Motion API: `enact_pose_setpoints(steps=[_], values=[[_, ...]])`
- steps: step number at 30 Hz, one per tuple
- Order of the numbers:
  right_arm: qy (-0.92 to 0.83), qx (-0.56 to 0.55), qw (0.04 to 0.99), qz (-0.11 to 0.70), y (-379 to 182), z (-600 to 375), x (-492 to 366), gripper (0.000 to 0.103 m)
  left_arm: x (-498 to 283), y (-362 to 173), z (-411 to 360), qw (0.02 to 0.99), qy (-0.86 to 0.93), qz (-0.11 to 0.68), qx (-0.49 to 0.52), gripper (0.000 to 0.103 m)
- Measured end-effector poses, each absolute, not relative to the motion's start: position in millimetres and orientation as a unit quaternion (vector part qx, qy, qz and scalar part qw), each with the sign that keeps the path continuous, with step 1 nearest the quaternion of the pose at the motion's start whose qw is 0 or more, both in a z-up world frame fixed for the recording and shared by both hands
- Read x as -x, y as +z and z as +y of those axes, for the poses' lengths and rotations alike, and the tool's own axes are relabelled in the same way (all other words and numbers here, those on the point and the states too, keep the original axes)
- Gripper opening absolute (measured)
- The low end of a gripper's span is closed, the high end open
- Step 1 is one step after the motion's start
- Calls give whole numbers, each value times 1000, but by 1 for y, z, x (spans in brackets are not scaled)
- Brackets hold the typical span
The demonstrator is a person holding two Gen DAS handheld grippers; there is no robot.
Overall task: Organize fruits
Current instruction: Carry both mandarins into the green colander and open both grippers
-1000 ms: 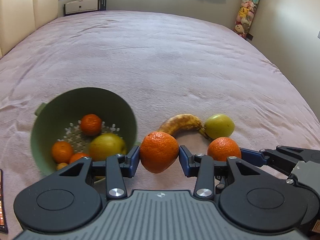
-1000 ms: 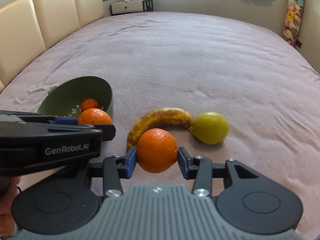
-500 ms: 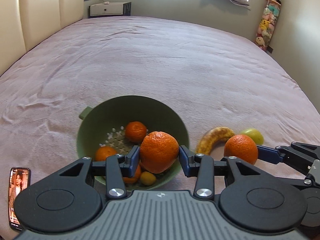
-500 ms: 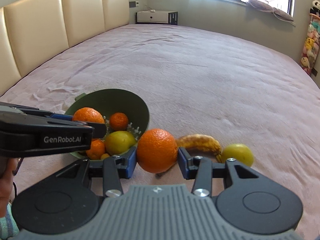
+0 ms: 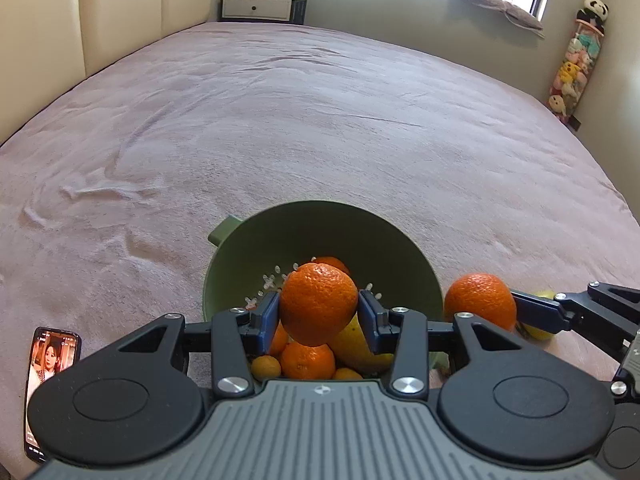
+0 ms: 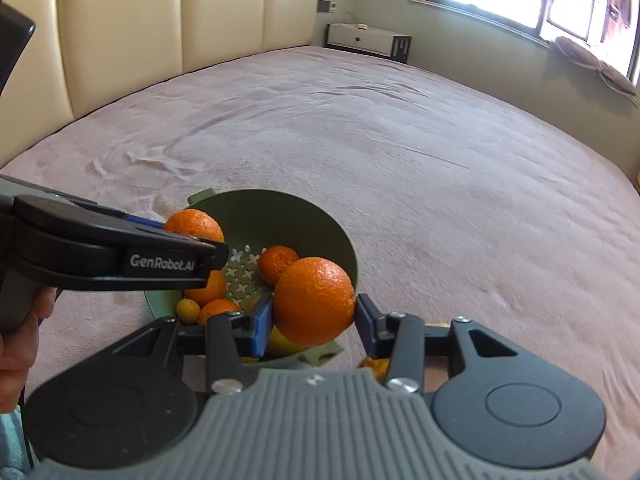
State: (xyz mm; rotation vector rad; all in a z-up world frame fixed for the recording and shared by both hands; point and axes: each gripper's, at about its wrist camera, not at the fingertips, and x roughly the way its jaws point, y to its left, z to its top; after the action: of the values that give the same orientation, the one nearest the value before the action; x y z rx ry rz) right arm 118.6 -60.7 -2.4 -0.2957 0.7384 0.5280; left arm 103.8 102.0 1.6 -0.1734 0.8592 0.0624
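A green colander bowl (image 5: 320, 210) sits on the pink bedspread and holds several oranges (image 6: 278, 264) and a yellow-green fruit (image 5: 360, 350). My left gripper (image 5: 318, 320) is shut on a large orange (image 5: 318, 304), held over the near part of the bowl. My right gripper (image 6: 314, 316) is shut on a second large orange (image 6: 314, 300), above the bowl's near right rim (image 6: 352, 256). In the right wrist view the left gripper (image 6: 188, 232) comes in from the left with its orange (image 6: 194, 224) over the bowl. The banana (image 6: 376, 364) is mostly hidden behind my right fingers.
A phone (image 5: 50, 364) with a lit screen lies on the bedspread at the near left. A yellow-green fruit (image 5: 542, 330) peeks out behind the right gripper. A cream headboard (image 6: 160, 32) stands left, a white cabinet (image 5: 260, 6) at the far wall. A hand (image 6: 20, 340) grips the left handle.
Both grippers have travelled left with their oranges, from beside the bowl to over it. The banana and the loose yellow-green fruit have slid toward the right edge of view.
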Motion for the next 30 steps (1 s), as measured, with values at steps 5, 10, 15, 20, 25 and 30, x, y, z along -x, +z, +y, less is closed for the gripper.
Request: enact_pose_setpoints(steps=[5,10,15,20,25,30], values=[[273,188,873,357,-8,-41,-136,41,-113,-9,112,900,47,423,91,47],[289,221,860,359,-16,-28,-150,41,-121,-19,117,895,53,432,99,47],[300,241,851,357,-26,-18,-166,41,-128,-25,119,894,59,432,100,47],[311,256,841,360,-36,-11,-178,41,-136,-33,121,889,72,439,103,47],[317,264,838,359,-44,-6,-188,41,-145,-40,122,889,77,438,106,47],[317,268,835,361,-51,-4,-195,41,-153,-47,121,889,79,438,110,47]])
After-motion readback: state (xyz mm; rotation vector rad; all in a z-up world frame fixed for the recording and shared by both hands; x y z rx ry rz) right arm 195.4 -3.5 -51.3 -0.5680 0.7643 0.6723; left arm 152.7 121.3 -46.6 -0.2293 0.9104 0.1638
